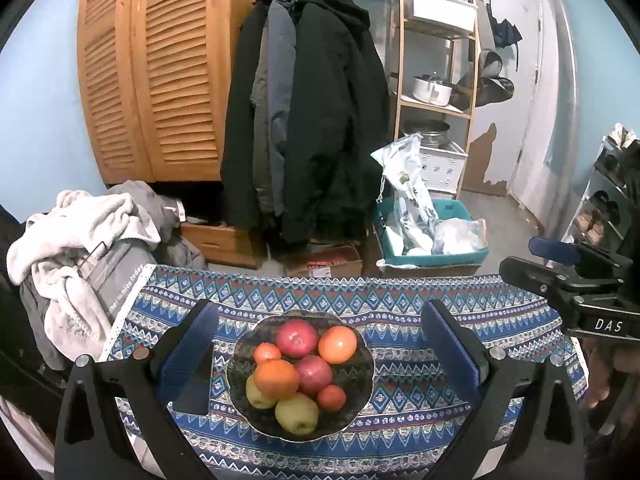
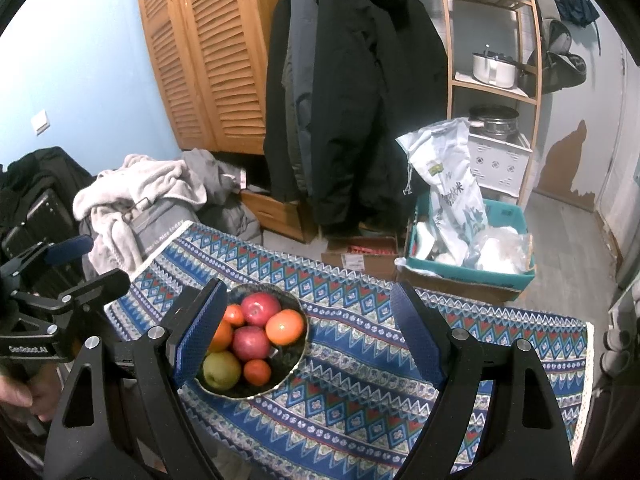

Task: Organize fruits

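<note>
A dark bowl (image 1: 362,376) sits on a table with a blue patterned cloth (image 1: 400,304). It holds two red apples (image 1: 297,338), oranges (image 1: 337,344), small tangerines (image 1: 331,397) and green pears (image 1: 297,413). My left gripper (image 1: 320,348) is open, its fingers wide on either side of the bowl, above it. In the right wrist view the bowl (image 2: 298,356) lies at the left, by the left finger. My right gripper (image 2: 312,340) is open and empty over the cloth (image 2: 360,400) to the right of the bowl. It also shows in the left wrist view (image 1: 568,276) at the right edge.
Behind the table are hanging dark coats (image 1: 312,120), a wooden louvred cupboard (image 1: 160,72), a heap of laundry (image 1: 80,240) at the left, cardboard boxes and a teal crate with bags (image 1: 432,236), and a shelf with pots (image 1: 436,80).
</note>
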Available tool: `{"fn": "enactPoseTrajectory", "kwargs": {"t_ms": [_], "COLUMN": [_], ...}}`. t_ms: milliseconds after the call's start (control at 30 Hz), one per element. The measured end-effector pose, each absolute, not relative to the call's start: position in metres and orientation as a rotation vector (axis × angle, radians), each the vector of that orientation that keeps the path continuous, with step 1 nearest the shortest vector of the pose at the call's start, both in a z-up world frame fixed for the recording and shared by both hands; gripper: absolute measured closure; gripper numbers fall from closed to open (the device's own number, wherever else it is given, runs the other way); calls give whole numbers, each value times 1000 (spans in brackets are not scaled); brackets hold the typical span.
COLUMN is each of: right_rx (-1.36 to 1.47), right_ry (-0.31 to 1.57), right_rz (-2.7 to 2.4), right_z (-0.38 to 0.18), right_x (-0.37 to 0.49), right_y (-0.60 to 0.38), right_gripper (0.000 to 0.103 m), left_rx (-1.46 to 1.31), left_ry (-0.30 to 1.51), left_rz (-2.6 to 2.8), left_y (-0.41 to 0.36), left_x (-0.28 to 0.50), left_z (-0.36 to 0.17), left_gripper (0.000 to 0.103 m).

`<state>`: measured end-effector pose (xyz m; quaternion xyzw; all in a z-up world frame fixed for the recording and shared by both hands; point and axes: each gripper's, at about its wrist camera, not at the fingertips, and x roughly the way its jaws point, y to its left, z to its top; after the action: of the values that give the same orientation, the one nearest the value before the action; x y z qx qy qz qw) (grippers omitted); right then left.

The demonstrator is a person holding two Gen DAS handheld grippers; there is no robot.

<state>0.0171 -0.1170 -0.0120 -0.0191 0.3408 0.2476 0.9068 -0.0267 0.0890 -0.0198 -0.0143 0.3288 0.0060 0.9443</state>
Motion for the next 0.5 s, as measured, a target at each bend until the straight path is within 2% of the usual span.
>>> {"fn": "enactPoseTrajectory", "kwargs": {"t_ms": [500], "right_rx": [-39], "right_ry": [705], "right_rz": [512], "right_z": [-12], "right_x": [17], "right_y": [-117], "right_gripper": [20], "left_rx": [-24], "left_ry": [687], "left_rz": [33], "left_y": [90], "left_x": [-23], "left_z": [-22], "left_gripper": [1]}}
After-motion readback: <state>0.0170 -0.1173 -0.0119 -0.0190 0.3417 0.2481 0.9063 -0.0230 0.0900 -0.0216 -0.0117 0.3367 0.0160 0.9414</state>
